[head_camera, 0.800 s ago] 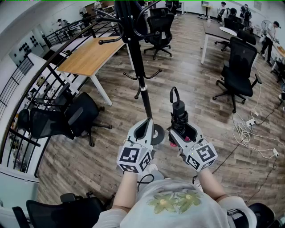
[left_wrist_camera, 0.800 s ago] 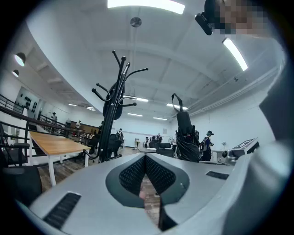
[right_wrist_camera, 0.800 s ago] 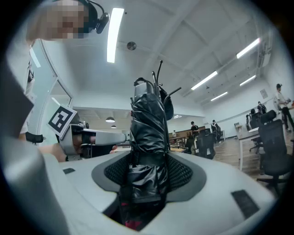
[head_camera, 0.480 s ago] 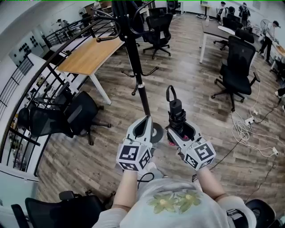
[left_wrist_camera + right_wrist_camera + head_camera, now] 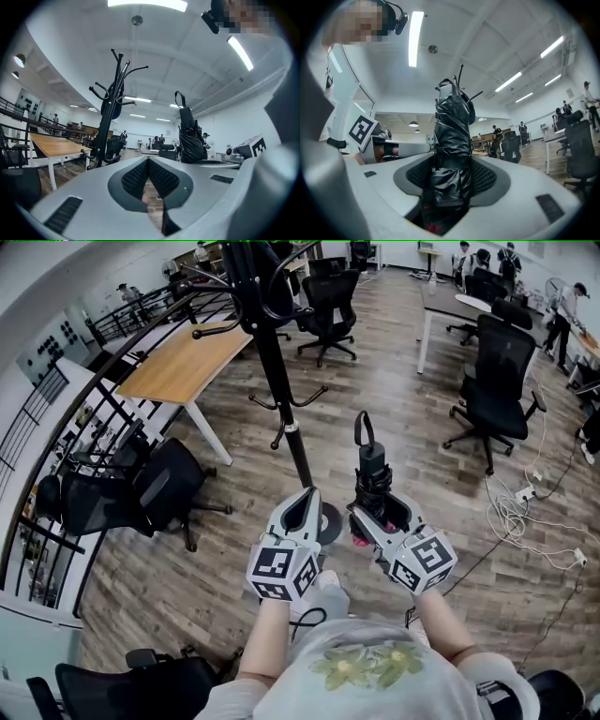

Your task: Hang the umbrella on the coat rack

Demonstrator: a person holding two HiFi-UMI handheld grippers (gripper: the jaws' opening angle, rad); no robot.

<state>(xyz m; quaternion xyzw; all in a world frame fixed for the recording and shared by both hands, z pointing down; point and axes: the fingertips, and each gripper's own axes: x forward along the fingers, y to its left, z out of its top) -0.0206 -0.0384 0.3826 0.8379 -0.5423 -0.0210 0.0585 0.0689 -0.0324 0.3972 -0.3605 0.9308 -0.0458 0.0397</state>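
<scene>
A black folded umbrella (image 5: 373,472) stands upright in my right gripper (image 5: 375,512), which is shut on its lower part; its wrist strap (image 5: 361,427) loops up at the top. In the right gripper view the umbrella (image 5: 452,136) fills the gap between the jaws of that gripper (image 5: 451,183). My left gripper (image 5: 298,512) is shut with nothing in it, just left of the umbrella and in front of the black coat rack (image 5: 279,390). The left gripper view shows its own tips (image 5: 147,161) closed together, the coat rack (image 5: 110,108) ahead with curved hooks, and the umbrella (image 5: 190,136) to the right.
The rack's round base (image 5: 330,521) rests on the wood floor just beyond my left gripper. A wooden table (image 5: 183,362) and a black office chair (image 5: 164,488) stand at the left by a railing. More chairs (image 5: 497,381), desks and floor cables (image 5: 525,512) lie at the right.
In the head view the coat rack has drifted a little left. Both grippers keep nearly the same place, and the right one still holds the umbrella upright.
</scene>
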